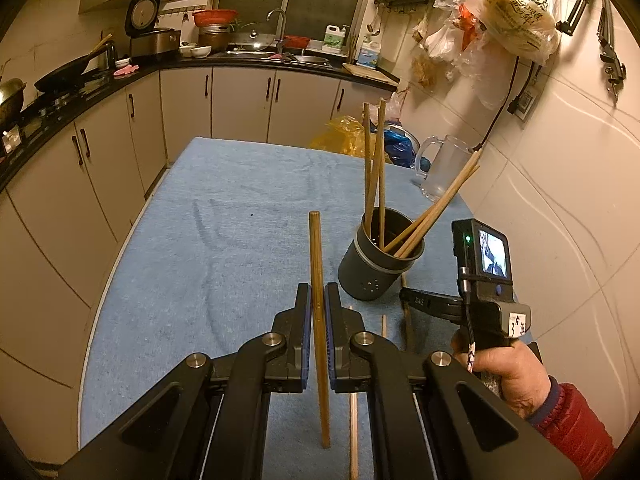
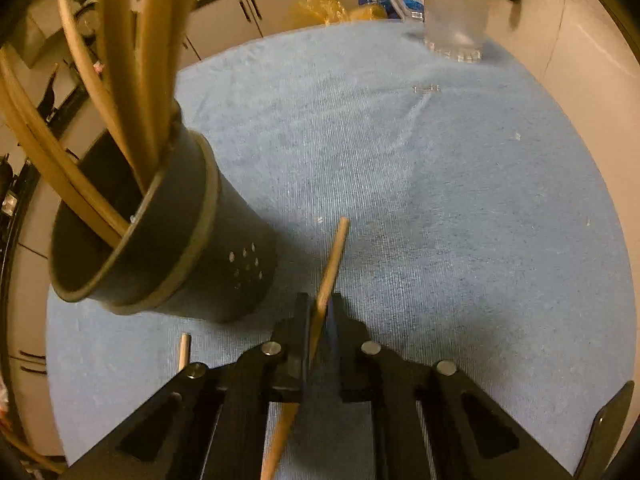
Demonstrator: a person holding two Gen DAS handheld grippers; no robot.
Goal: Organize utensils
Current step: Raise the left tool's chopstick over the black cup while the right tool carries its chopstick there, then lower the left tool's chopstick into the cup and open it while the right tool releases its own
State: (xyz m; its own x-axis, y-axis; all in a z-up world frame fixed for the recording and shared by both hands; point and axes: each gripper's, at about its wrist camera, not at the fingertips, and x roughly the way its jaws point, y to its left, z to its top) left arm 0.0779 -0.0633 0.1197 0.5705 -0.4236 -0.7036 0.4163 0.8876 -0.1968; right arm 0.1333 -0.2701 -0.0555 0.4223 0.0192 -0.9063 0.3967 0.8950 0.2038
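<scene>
Blue cloth covers the table (image 1: 224, 216); left gripper (image 1: 318, 300) pinches one upright chopstick (image 1: 317, 256), right gripper (image 2: 320, 312) pinches another chopstick (image 2: 334, 256) beside the dark holder (image 2: 192, 248)

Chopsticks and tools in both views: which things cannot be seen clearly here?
- Left tool: its chopstick is cut off by the bottom edge, left wrist view.
- Loose chopstick: hidden partly under the tool, same view.
- Holder: blurred, its bottom unseen, right wrist view.
- Right tool: its chopstick is blurred.
</scene>
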